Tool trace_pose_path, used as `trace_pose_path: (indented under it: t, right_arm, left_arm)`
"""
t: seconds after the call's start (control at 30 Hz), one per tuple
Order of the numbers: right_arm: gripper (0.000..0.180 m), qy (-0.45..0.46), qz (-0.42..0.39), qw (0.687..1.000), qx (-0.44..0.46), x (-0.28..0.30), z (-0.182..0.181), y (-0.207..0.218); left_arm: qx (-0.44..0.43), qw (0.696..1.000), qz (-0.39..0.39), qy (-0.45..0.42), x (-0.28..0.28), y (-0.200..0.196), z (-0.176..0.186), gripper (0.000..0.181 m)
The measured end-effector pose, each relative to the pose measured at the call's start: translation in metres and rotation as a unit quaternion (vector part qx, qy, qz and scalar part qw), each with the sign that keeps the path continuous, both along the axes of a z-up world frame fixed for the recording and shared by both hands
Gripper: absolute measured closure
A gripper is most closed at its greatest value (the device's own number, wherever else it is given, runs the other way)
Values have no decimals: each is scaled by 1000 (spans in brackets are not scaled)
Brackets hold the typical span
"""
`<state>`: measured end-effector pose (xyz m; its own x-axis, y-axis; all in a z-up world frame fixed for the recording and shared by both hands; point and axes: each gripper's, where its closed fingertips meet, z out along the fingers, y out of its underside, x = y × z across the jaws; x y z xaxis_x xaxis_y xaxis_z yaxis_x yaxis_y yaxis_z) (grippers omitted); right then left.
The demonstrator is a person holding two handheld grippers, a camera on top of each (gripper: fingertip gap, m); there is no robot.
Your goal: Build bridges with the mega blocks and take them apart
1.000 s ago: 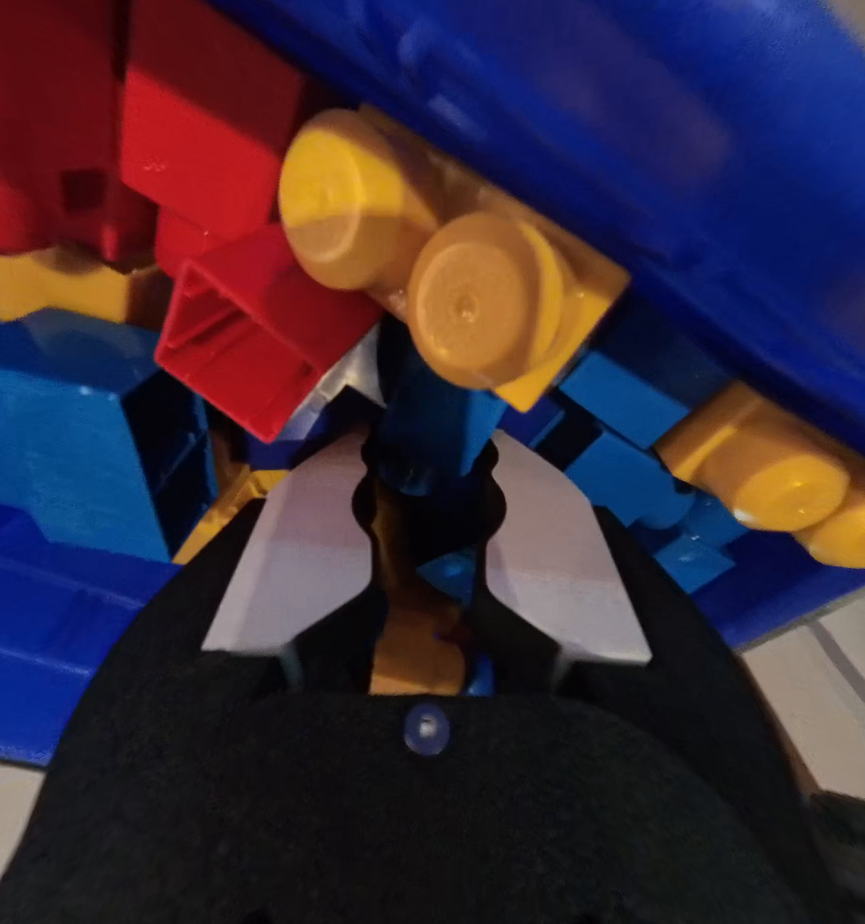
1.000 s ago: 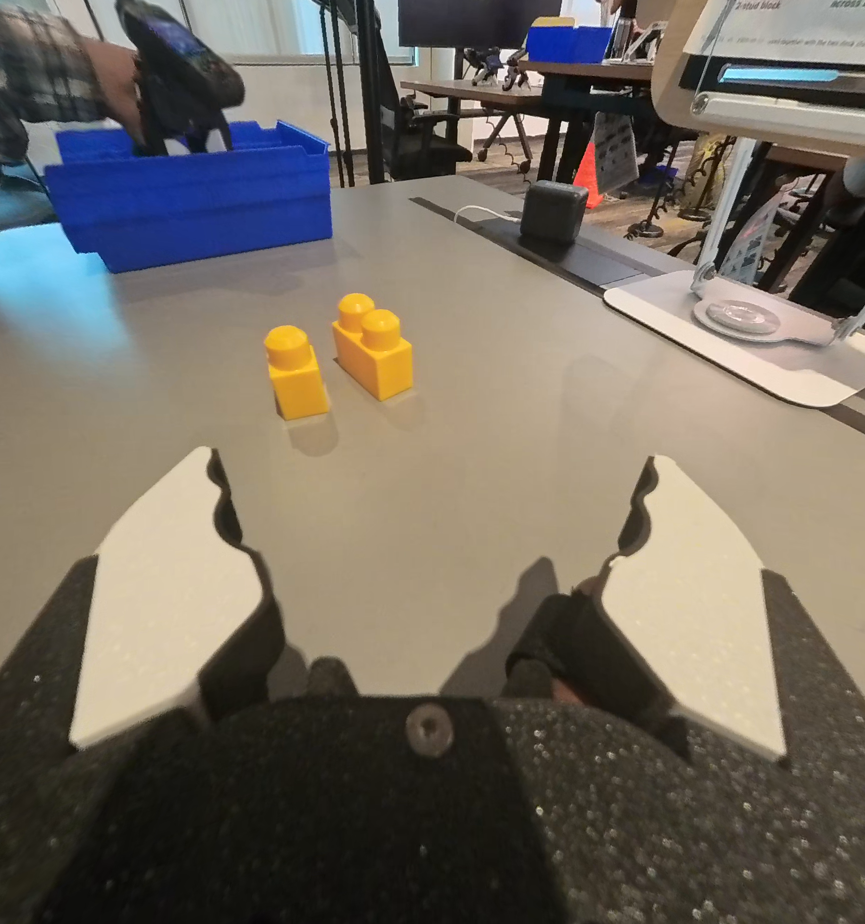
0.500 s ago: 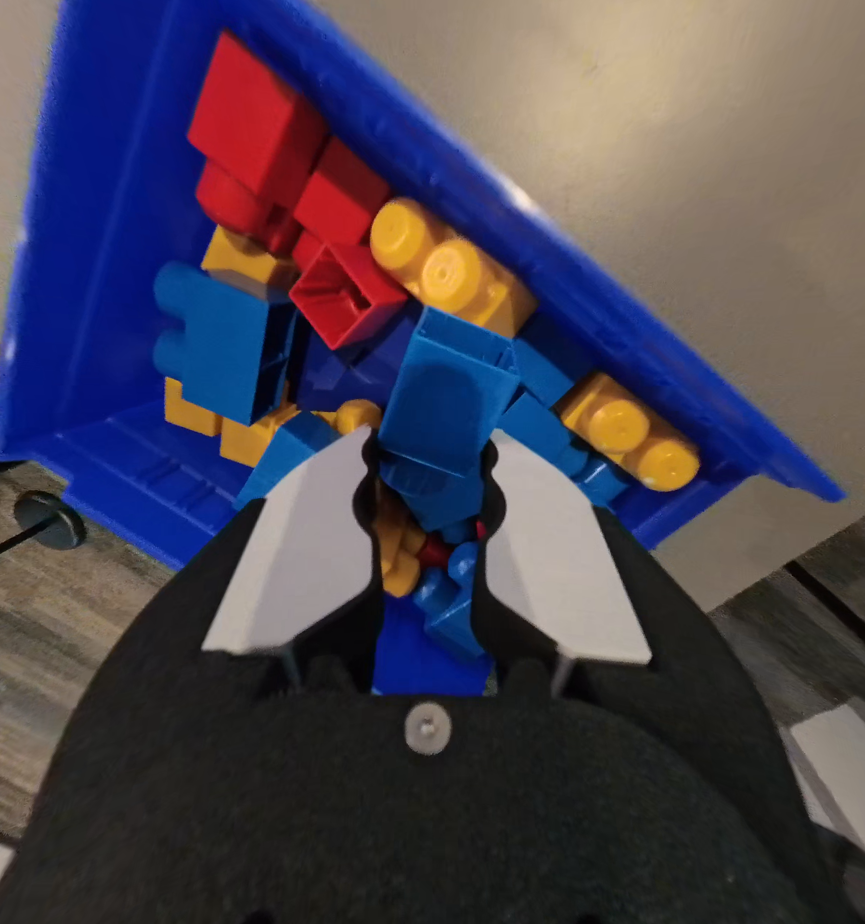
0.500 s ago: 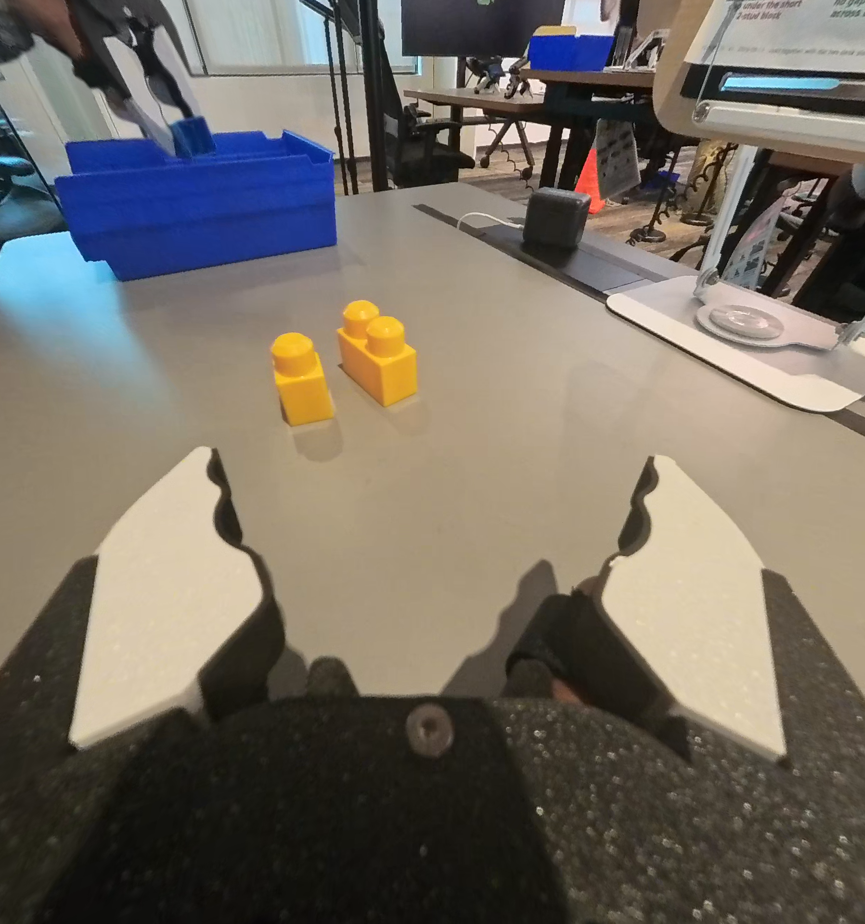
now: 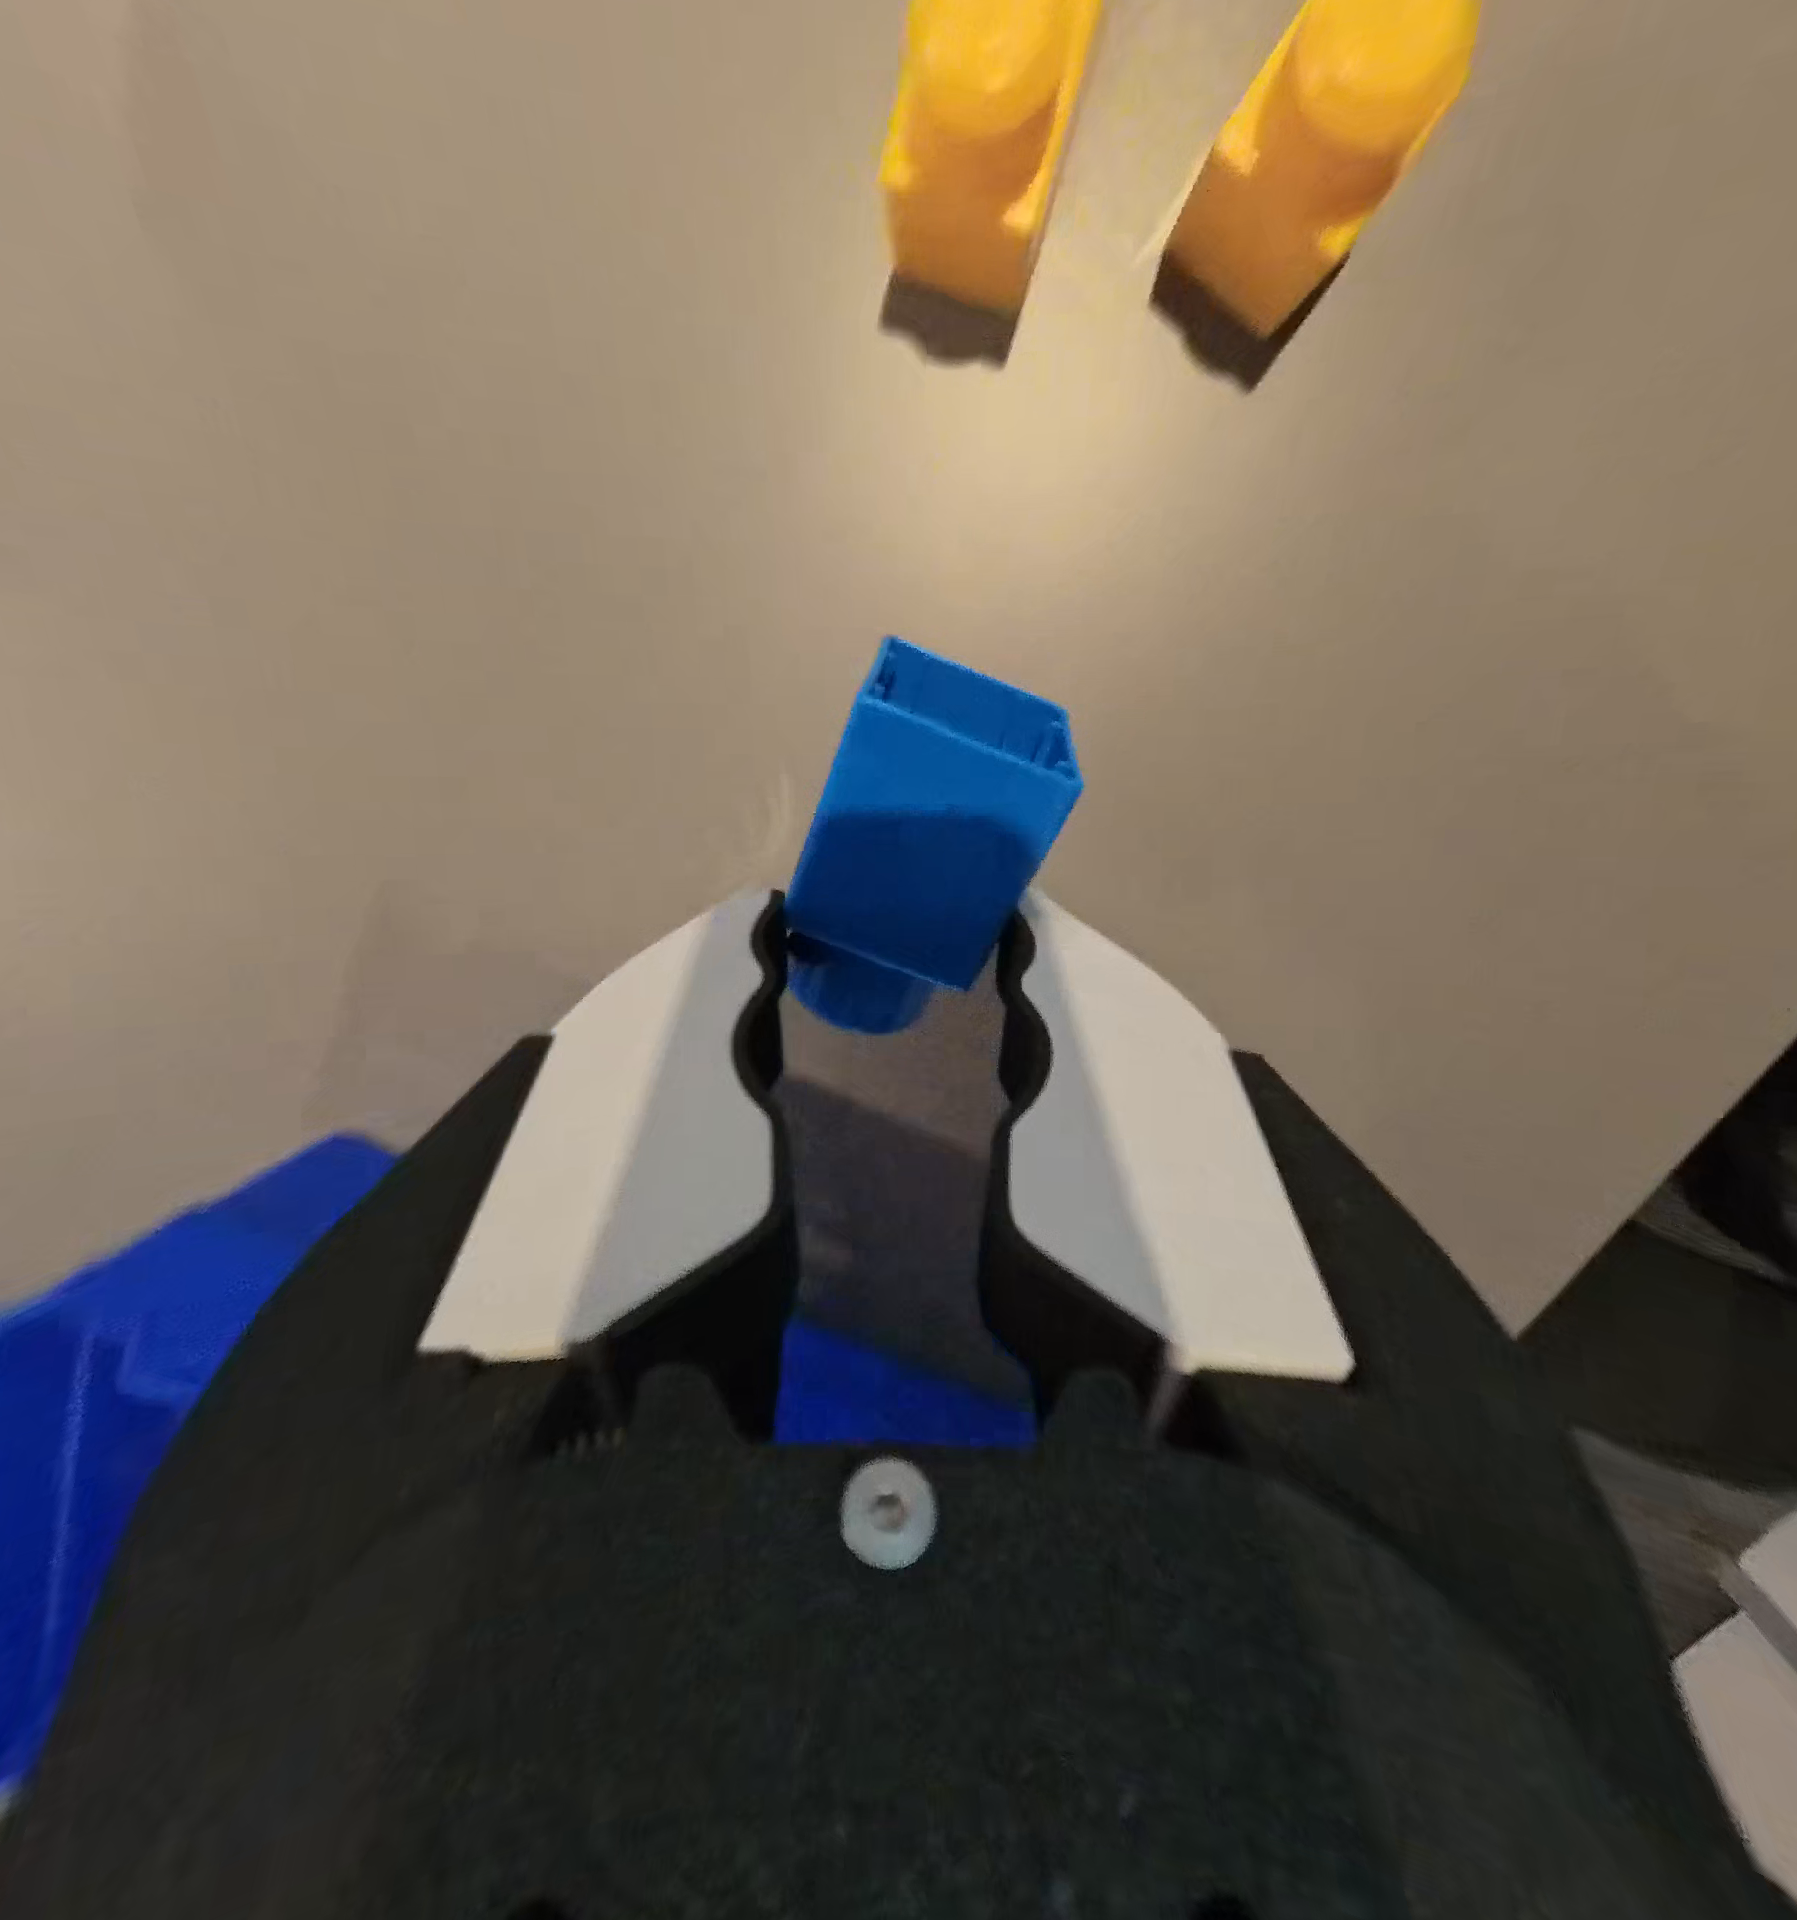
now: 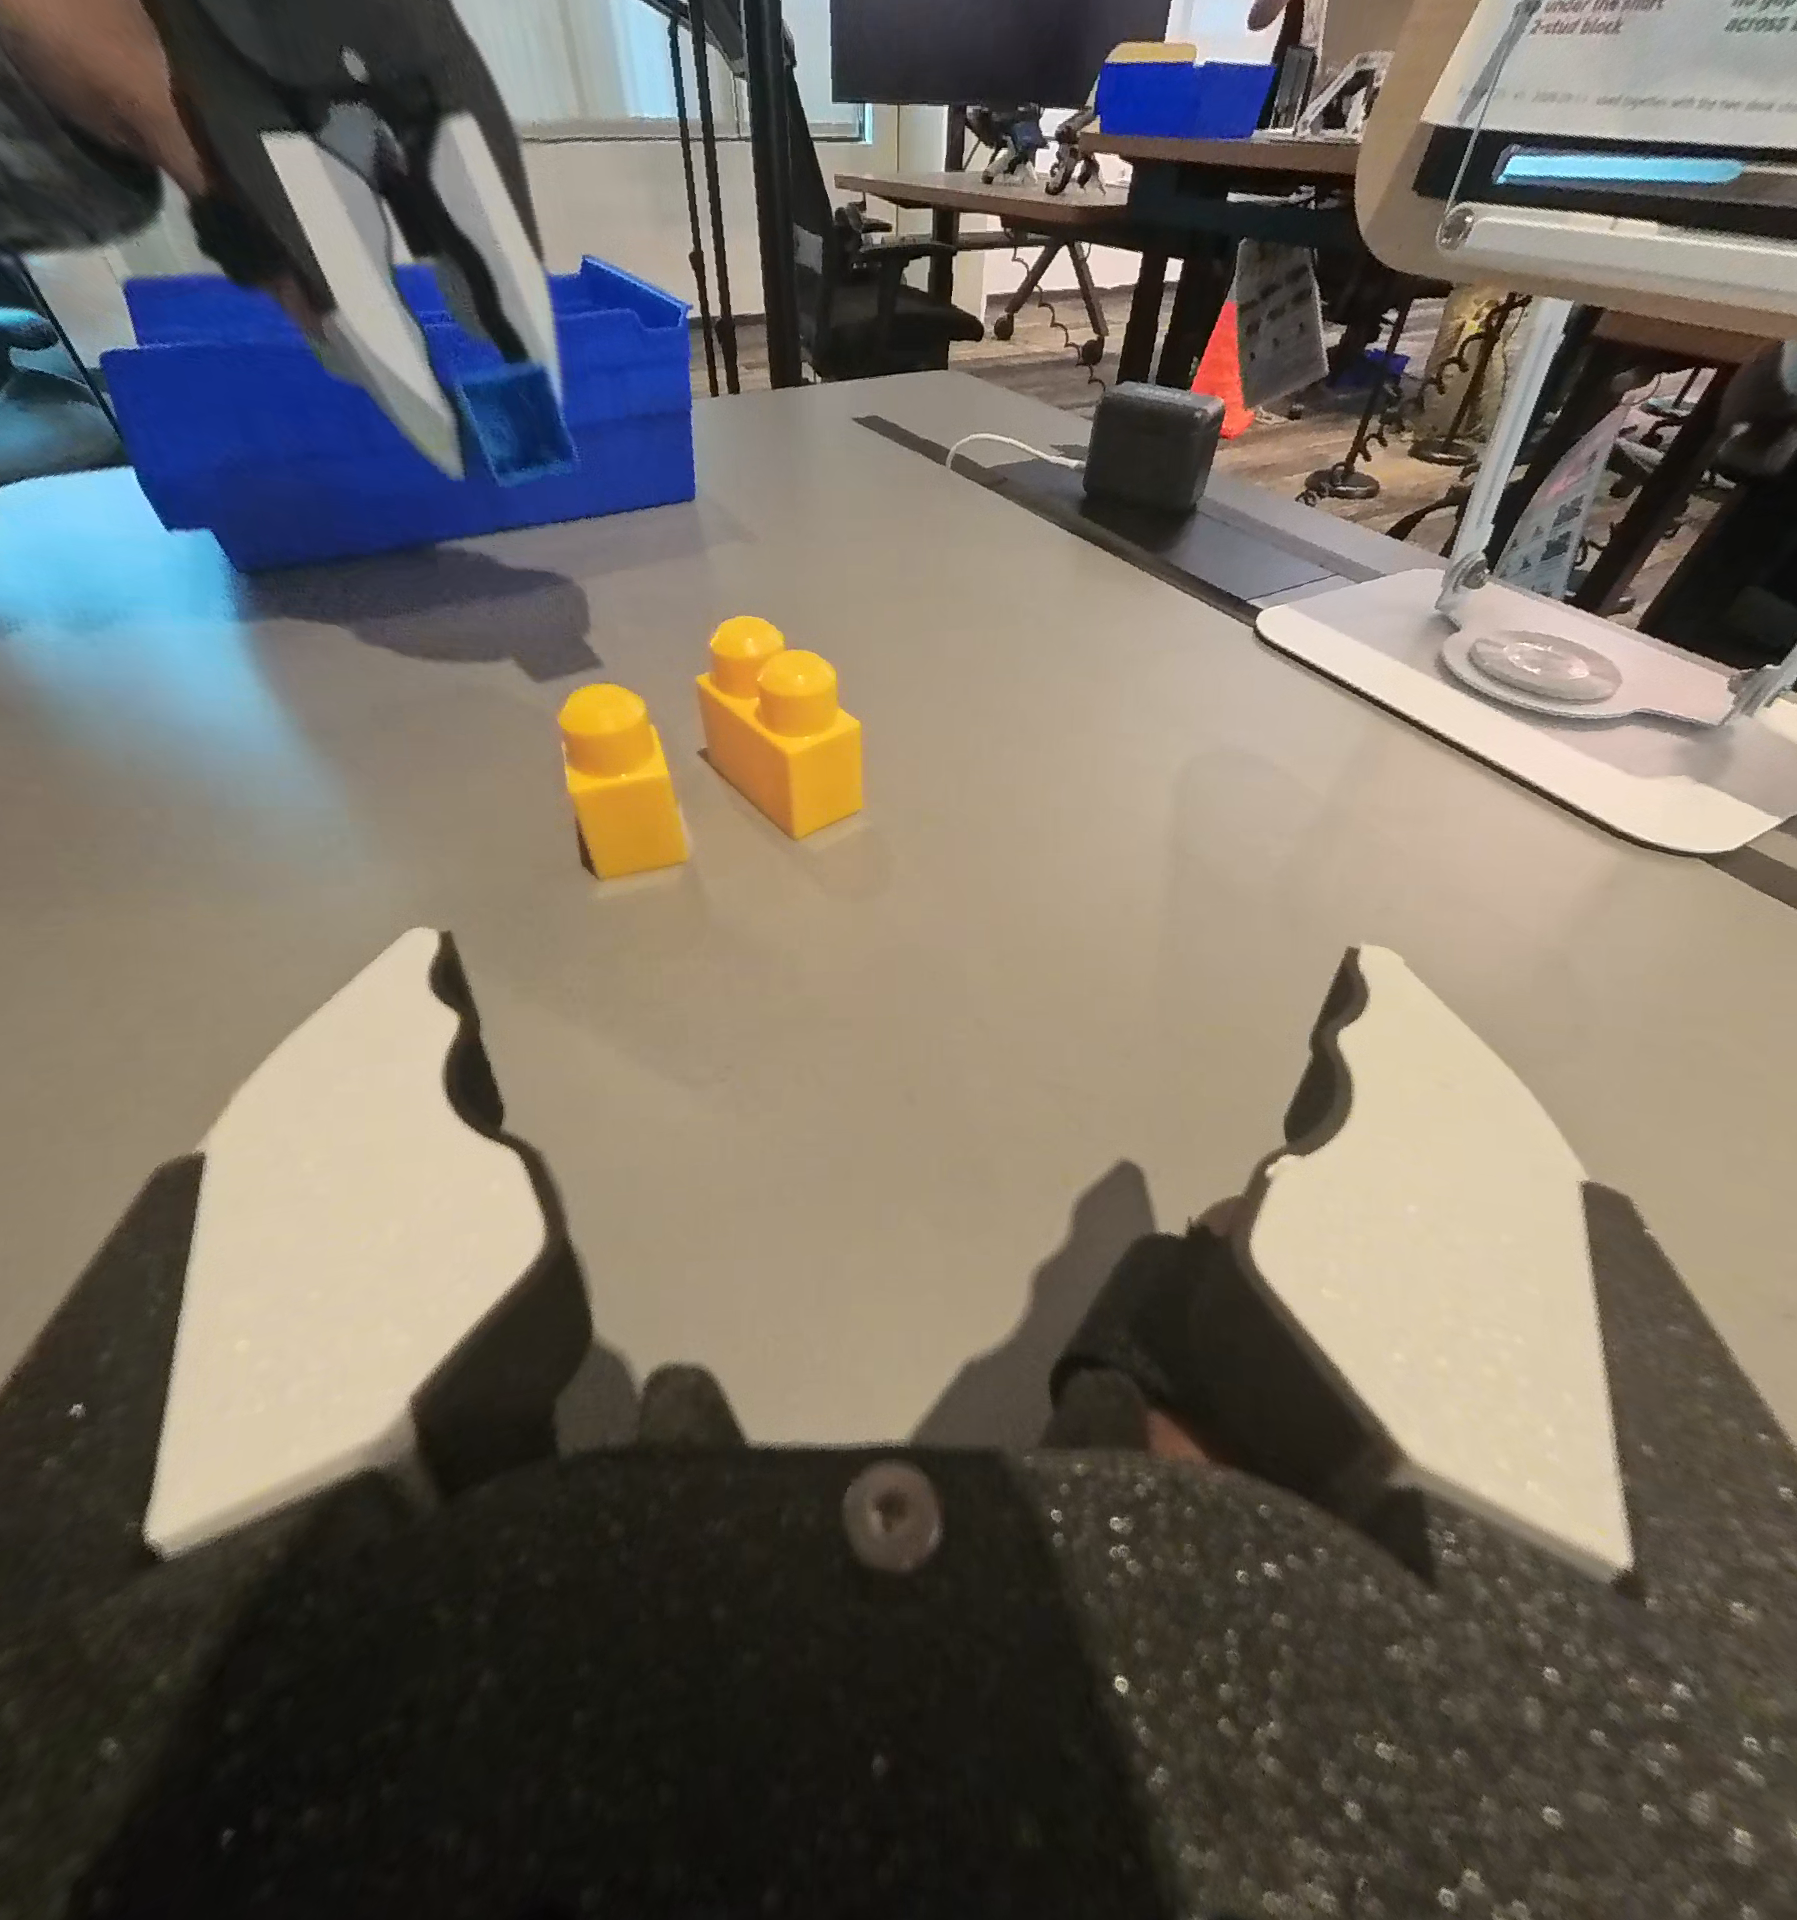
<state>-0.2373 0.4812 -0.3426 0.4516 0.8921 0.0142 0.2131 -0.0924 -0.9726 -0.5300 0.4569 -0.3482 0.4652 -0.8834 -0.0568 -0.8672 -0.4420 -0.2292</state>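
- Left gripper (image 5: pixel 896 940): jaws narrowed onto a blue block (image 5: pixel 930 831), clamped at its stud end, hollow underside pointing away from the camera. It hung in the air above the grey bench (image 5: pixel 354 520); in the right wrist view the same gripper (image 6: pixel 478 416) and block (image 6: pixel 516 426) appeared in front of the blue bin (image 6: pixel 281 457).
- Right gripper (image 6: pixel 894 1049): jaws spread wide with nothing between them, low over the bench (image 6: pixel 977 987).
- Yellow one-stud block (image 6: pixel 619 781) and yellow two-stud block (image 6: pixel 778 727): upright on the bench, just beside each other but apart. Both blurred at the top of the left wrist view (image 5: pixel 977 156) (image 5: pixel 1309 166).
- Blue bin: on the far left of the bench; its contents could not be seen from either view. A corner showed lower left in the left wrist view (image 5: pixel 94 1455).
- Second blue bin (image 6: pixel 1180 99): on a distant table, contents hidden.
- White stand (image 6: pixel 1559 717): at the right, carrying a printed sheet (image 6: pixel 1652 42); lettering present, not reproduced.
- Dark cube (image 6: pixel 1148 457): on a black strip, white cable attached.
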Motion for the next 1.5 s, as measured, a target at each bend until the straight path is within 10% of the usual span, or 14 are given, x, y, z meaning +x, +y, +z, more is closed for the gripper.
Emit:
trace_pose_path:
  t: [0.03,0.93,1.5]
  right_arm:
    - [33,1,1,1000,-1,0,0,0]
    - [33,6,-1,1000,-2,4,2,0]
    - [33,-1,-3,1000,-3,5,0,1]
  left_arm:
    - [-8,1000,-4,2,12,1,-8,142]
    - [-64,994,-90,20,100,-6,-69,141]
    - [26,963,-56,-264,131,30,-4,104]
